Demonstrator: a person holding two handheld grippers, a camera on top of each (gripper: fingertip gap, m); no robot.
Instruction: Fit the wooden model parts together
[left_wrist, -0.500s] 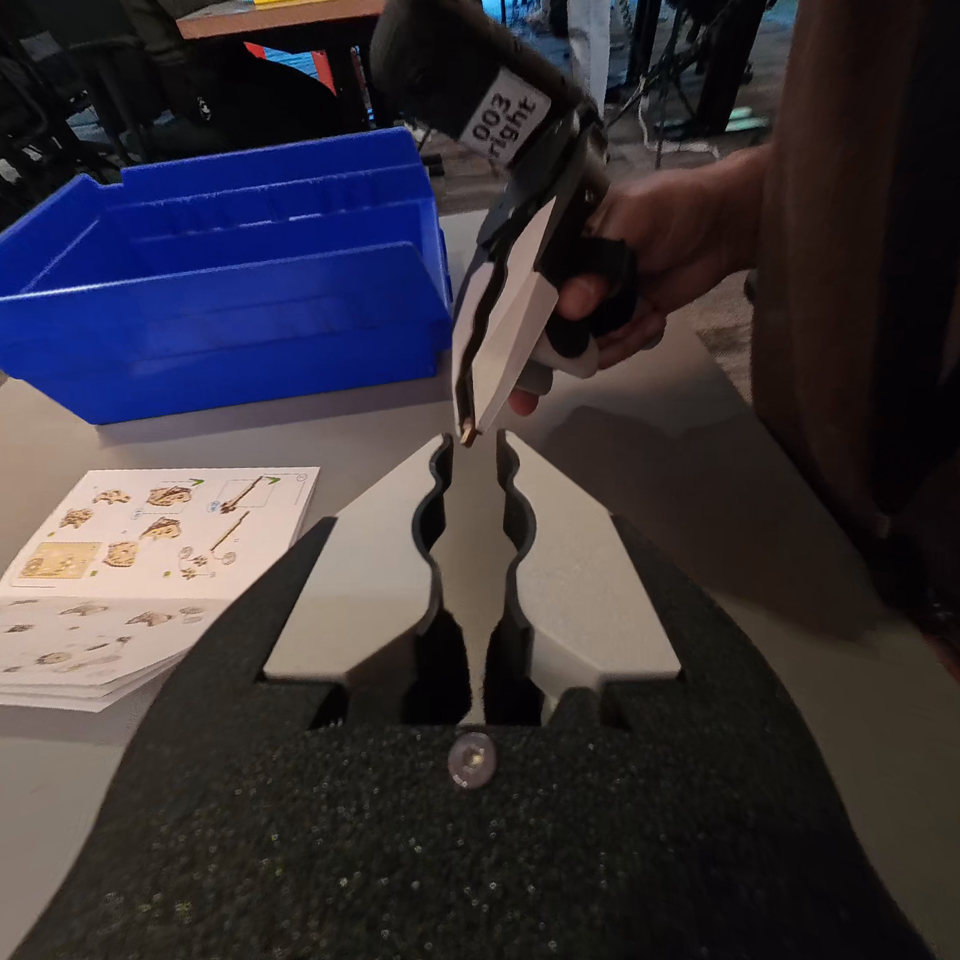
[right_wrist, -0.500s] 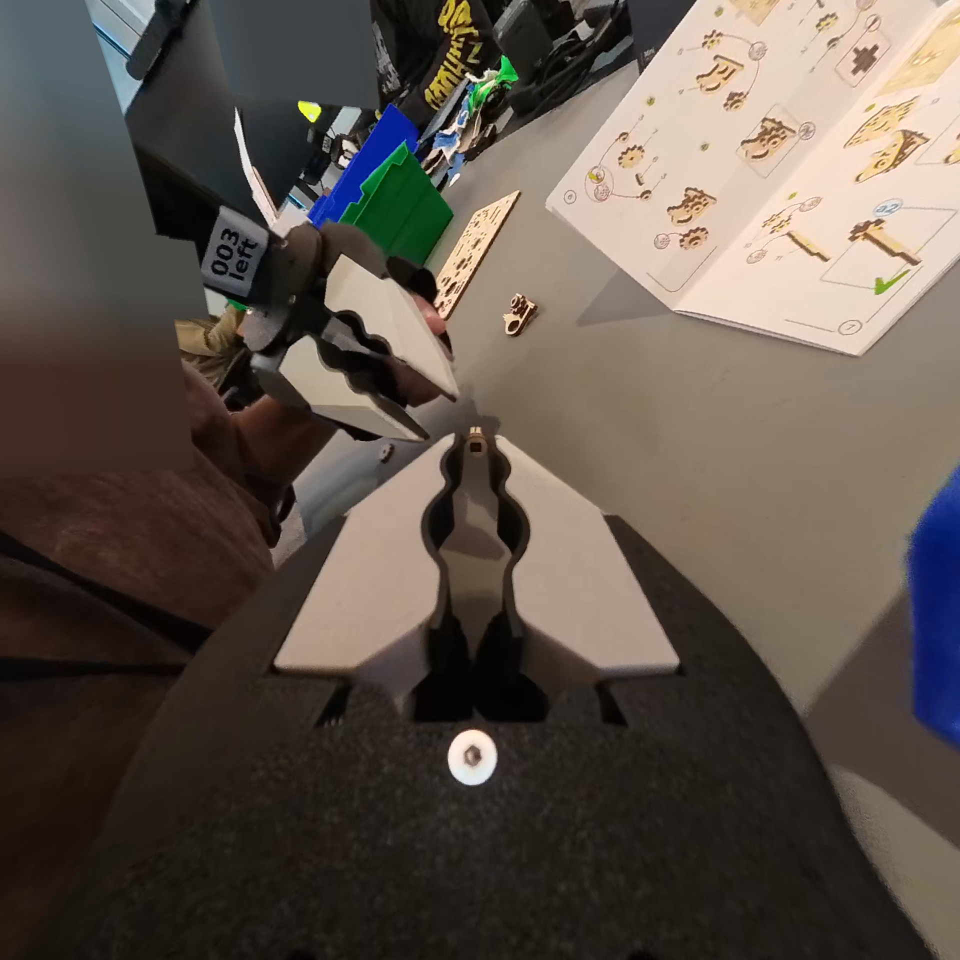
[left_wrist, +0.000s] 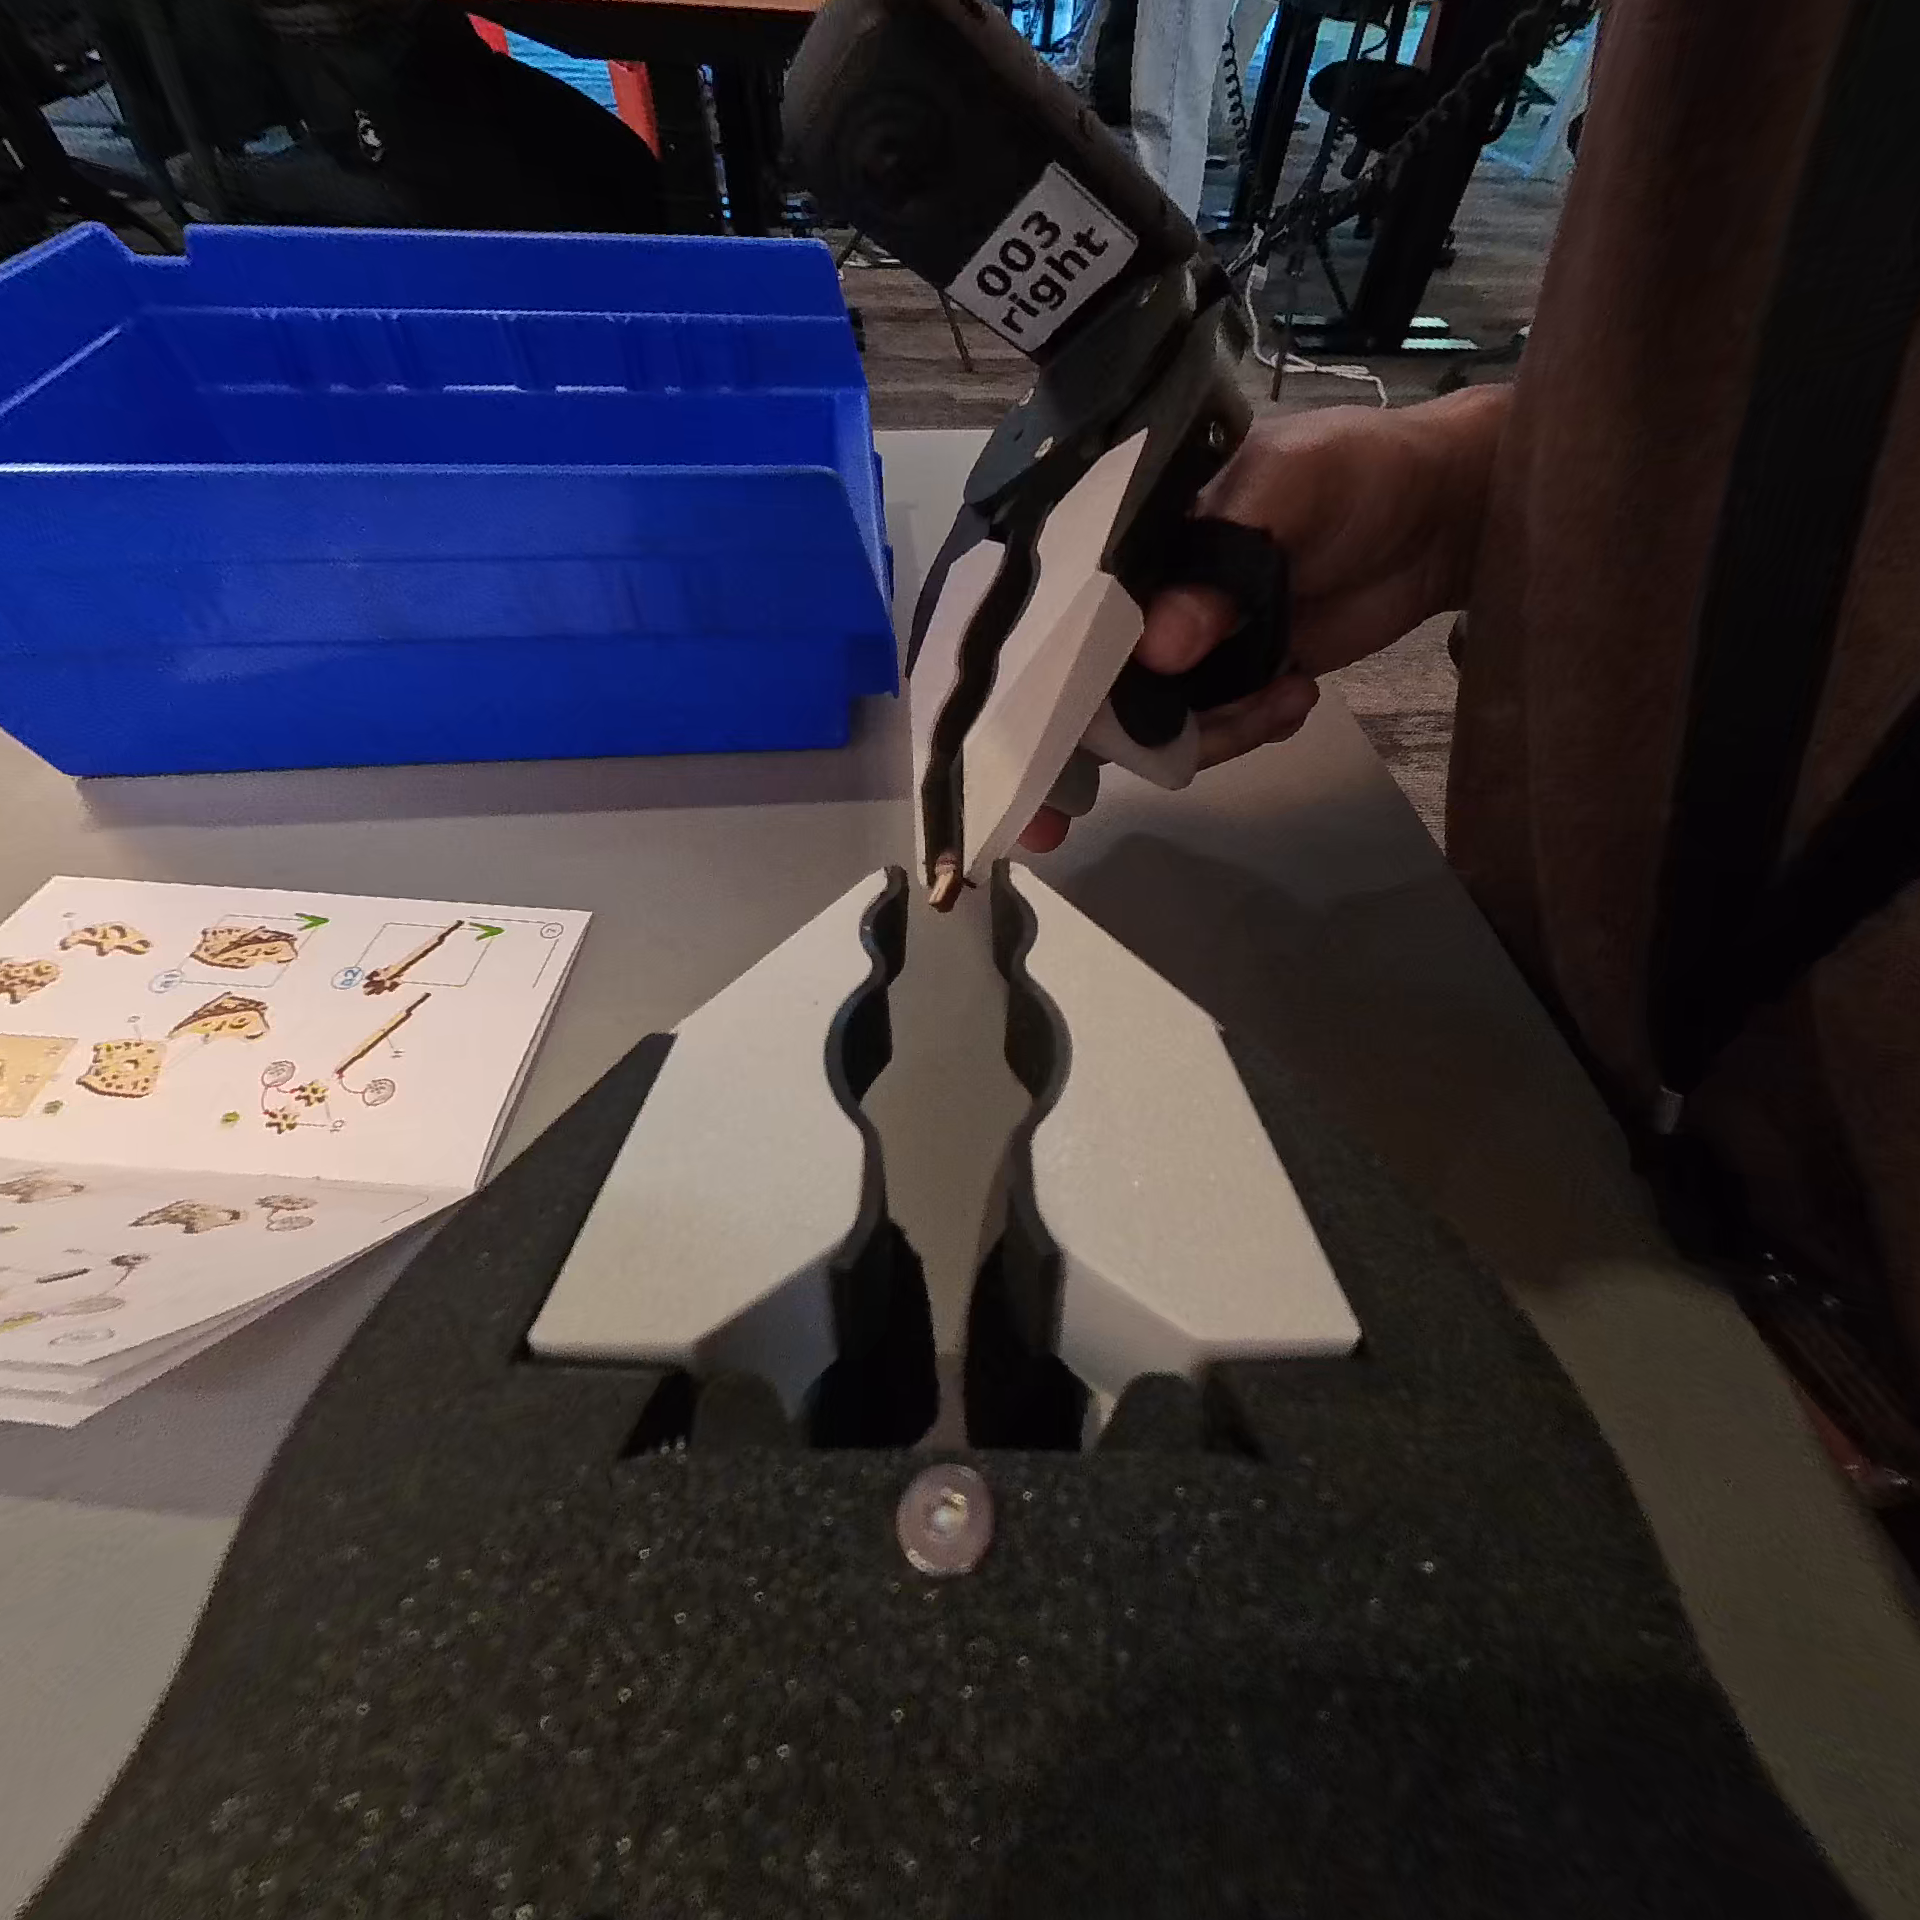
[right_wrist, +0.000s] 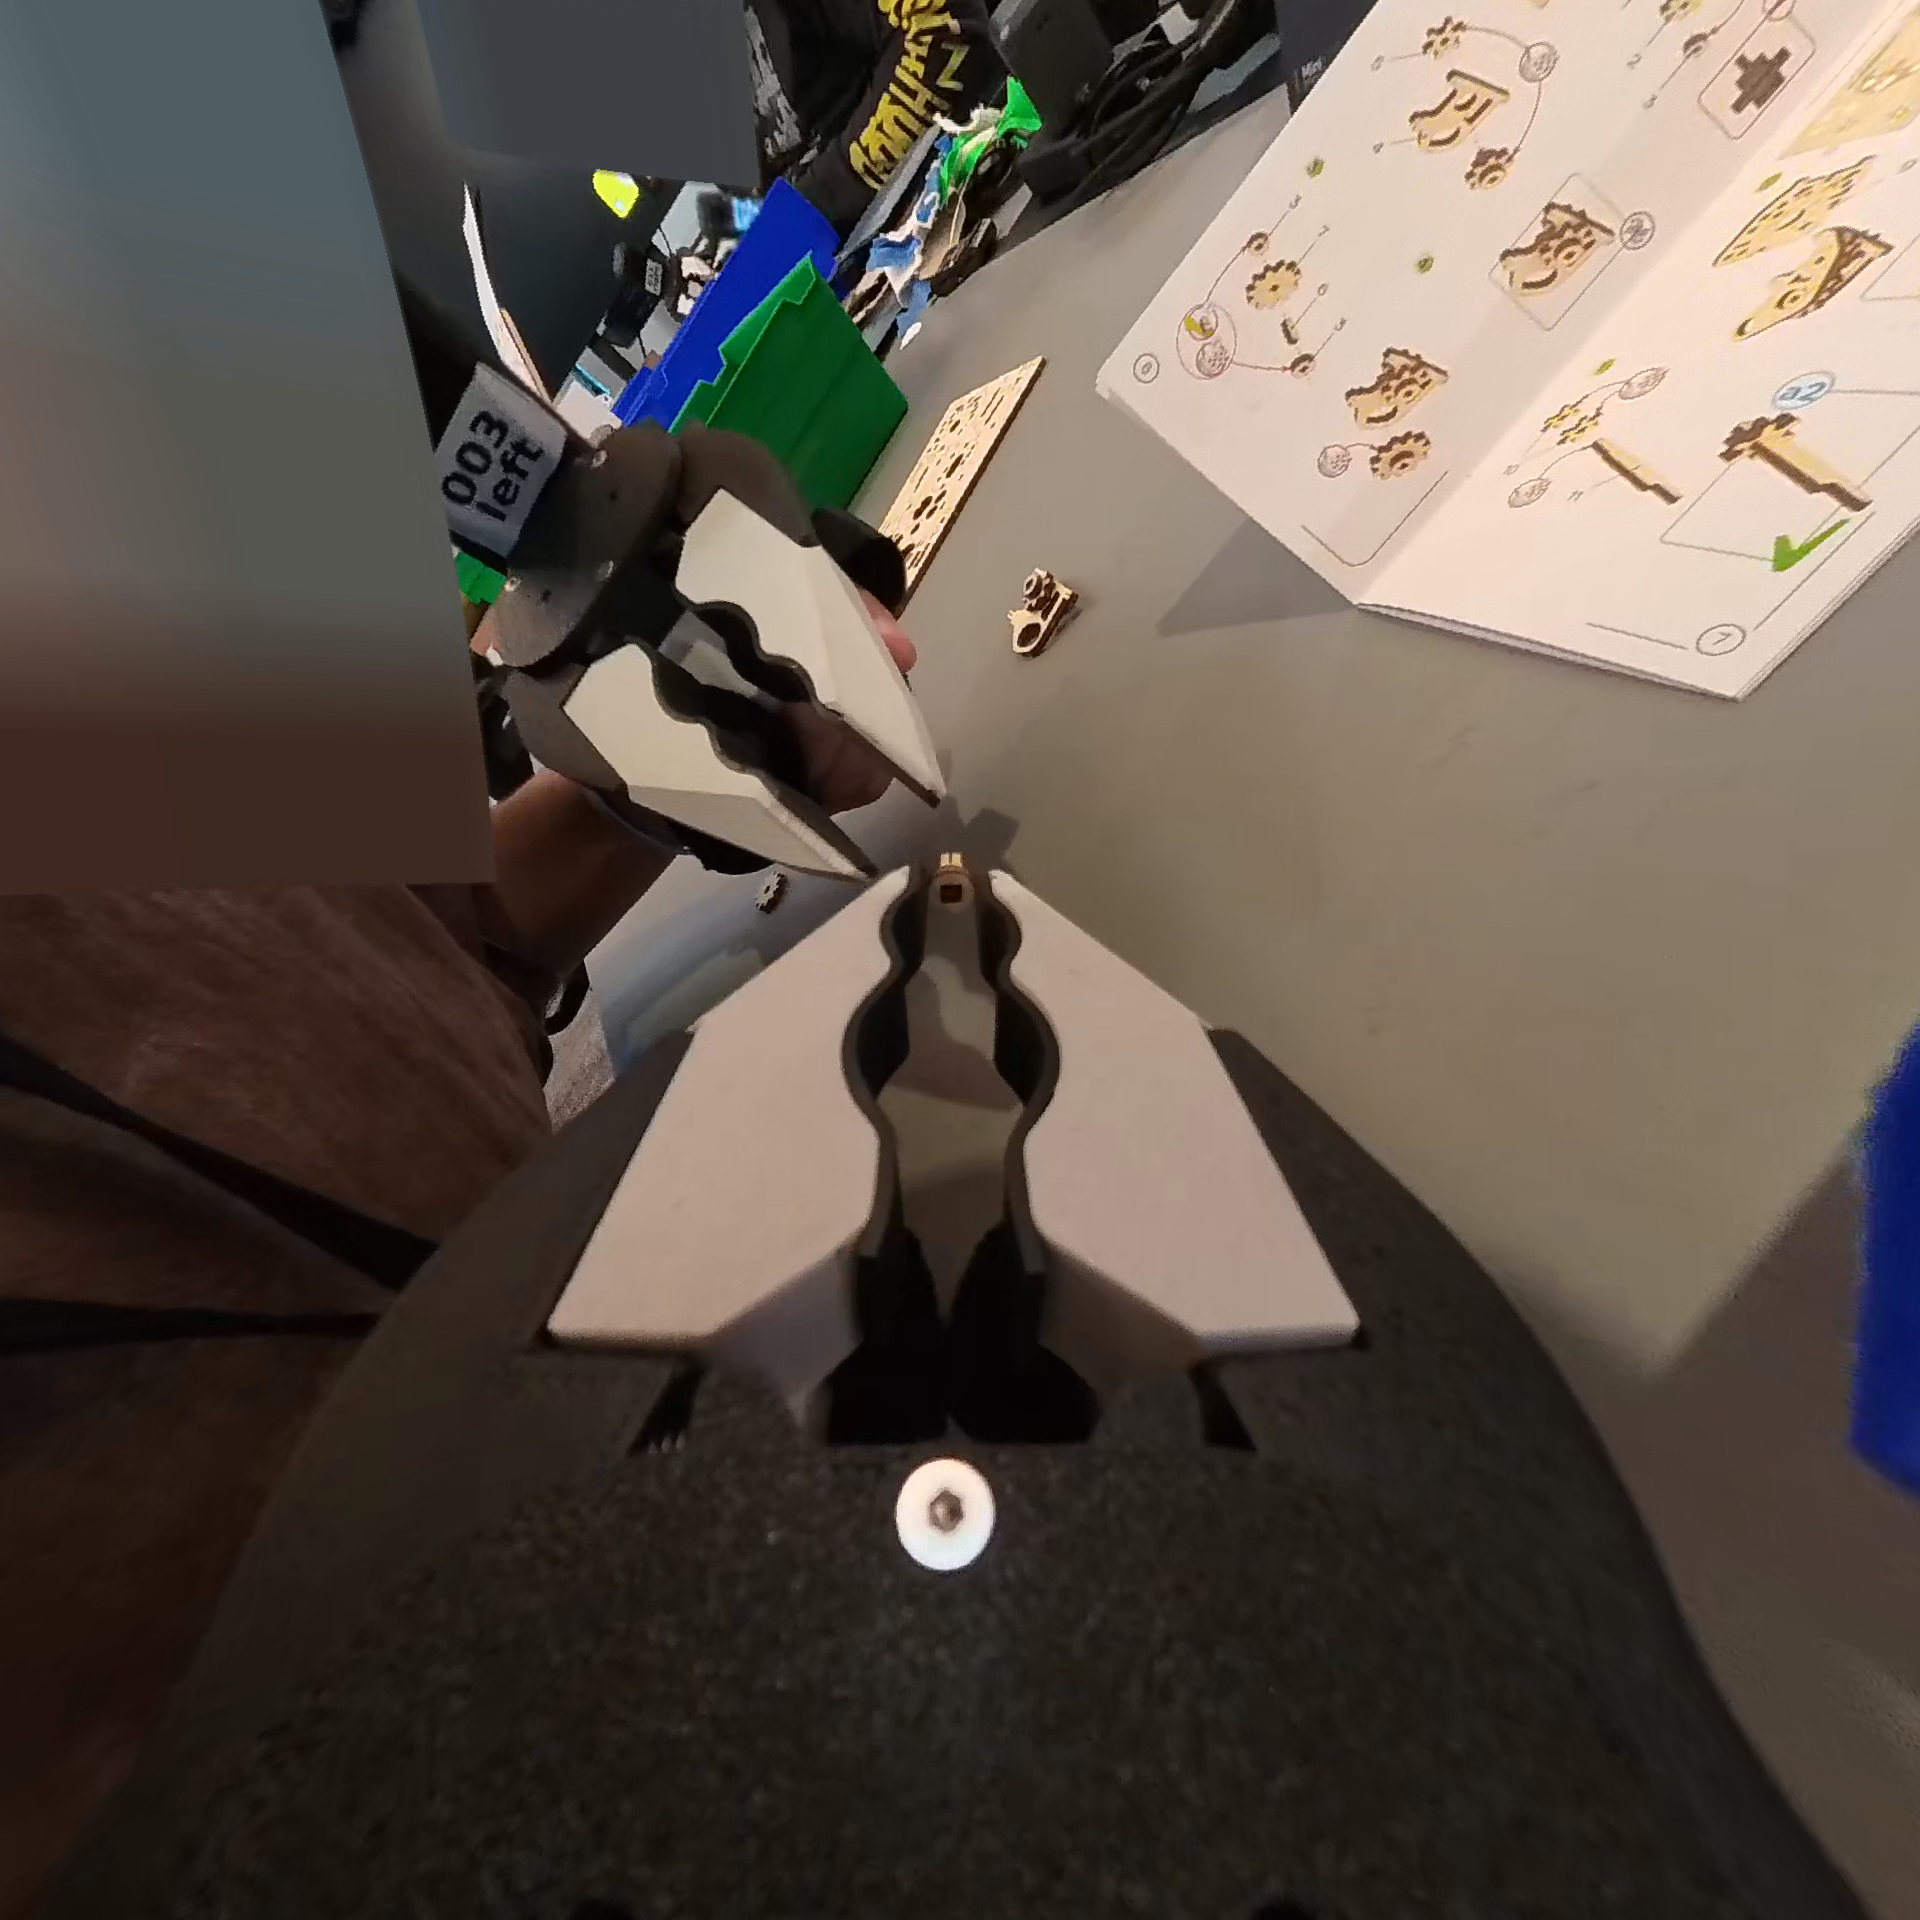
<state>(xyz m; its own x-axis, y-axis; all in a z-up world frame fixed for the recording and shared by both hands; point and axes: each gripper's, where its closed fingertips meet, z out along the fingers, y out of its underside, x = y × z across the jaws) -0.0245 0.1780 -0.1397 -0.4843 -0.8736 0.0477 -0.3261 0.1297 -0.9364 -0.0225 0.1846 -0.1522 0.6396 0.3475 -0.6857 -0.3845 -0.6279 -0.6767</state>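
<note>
Wooden peg (right_wrist: 950, 891), small and pale with a square hole in its end, is pinched between the tips of the right gripper (right_wrist: 948, 883), whose jaws are closed on it; in the left wrist view the same peg (left_wrist: 943, 891) is seen pointing down just above the grey table (left_wrist: 727, 831). The left gripper (left_wrist: 940, 883) is held with its jaws parted and nothing between them, its tips just beside the peg. A tiny wooden gear (right_wrist: 770, 890) lies on the table under the left gripper, a small assembled wooden part (right_wrist: 1042, 610) farther off, and a laser-cut wooden sheet (right_wrist: 961, 468) beyond that. An open instruction booklet (left_wrist: 260, 1039) is spread flat on the table. A blue bin (left_wrist: 436, 540) stands at the table's far edge in the left wrist view. In the right wrist view green and blue bins (right_wrist: 800, 374) are seen at the far end, with cluttered dark furniture and cables behind
</note>
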